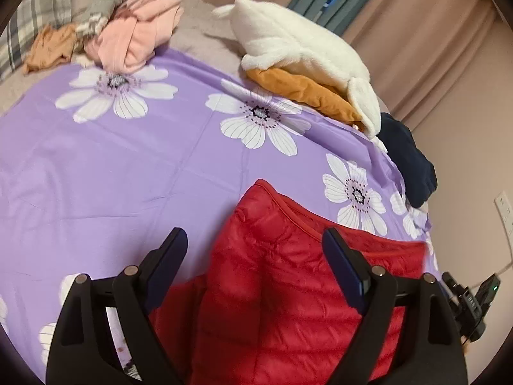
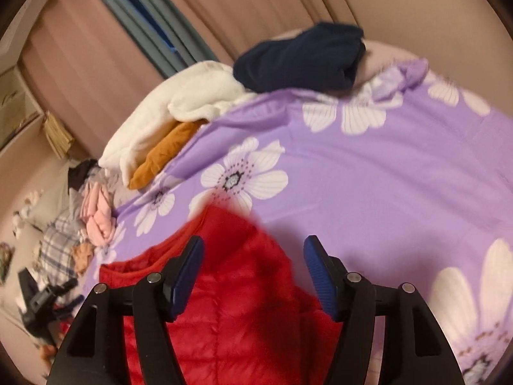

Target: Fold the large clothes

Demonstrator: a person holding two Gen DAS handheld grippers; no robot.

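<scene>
A red quilted down jacket [image 1: 288, 288] lies on a purple flowered sheet [image 1: 128, 166]. In the left wrist view my left gripper [image 1: 256, 240] is open, its fingers wide apart above the jacket's folded upper part. In the right wrist view the jacket [image 2: 240, 304] lies under my right gripper [image 2: 253, 250], which is also open and holds nothing. The right view is blurred. I cannot tell whether either gripper touches the jacket.
A white fleece over an orange garment [image 1: 304, 61] and a dark navy garment [image 1: 407, 160] lie along the bed's far edge. A pink garment [image 1: 138, 35] and a plaid heap [image 1: 41, 22] lie at the far left. A black device [image 1: 471, 304] sits beside the bed.
</scene>
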